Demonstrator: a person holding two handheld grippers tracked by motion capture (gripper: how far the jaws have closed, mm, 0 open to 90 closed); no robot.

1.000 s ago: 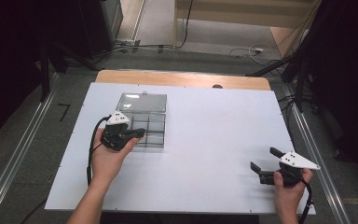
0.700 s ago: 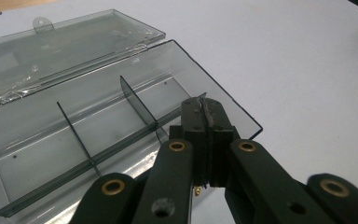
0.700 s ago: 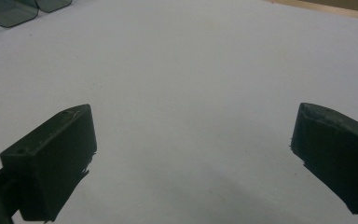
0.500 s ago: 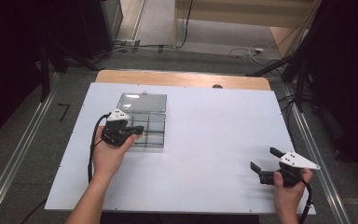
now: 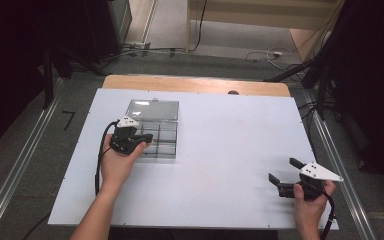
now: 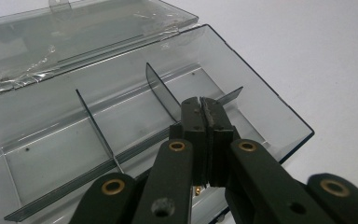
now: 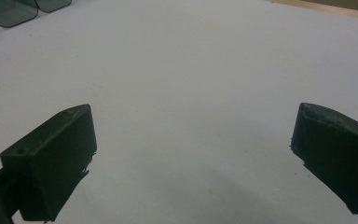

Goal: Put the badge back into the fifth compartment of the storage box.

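Note:
A smoky clear plastic box [image 5: 162, 142] with dividers stands on the white table, and its lid [image 5: 152, 110] lies open behind it. My left gripper [image 5: 147, 138] hovers at the box's left side, its tips over the compartments. In the left gripper view the box [image 6: 51, 154] shows several empty sections, and the left gripper [image 6: 202, 106] is shut with its pads together and nothing visible between them. My right gripper [image 5: 283, 169] rests near the table's front right corner. Its jaws stand wide open over bare table, as the right gripper [image 7: 191, 135] shows in its own view.
The white table top [image 5: 230, 135] reaches to a wooden strip [image 5: 195, 85] at the far edge. Metal rails run along both sides of the table. Cables lie on the floor beyond. Corners of the box [image 7: 9, 11] peek in at the top left of the right gripper view.
My left gripper has edged slightly farther over the box and a little lower, still shut. The right gripper has stayed put.

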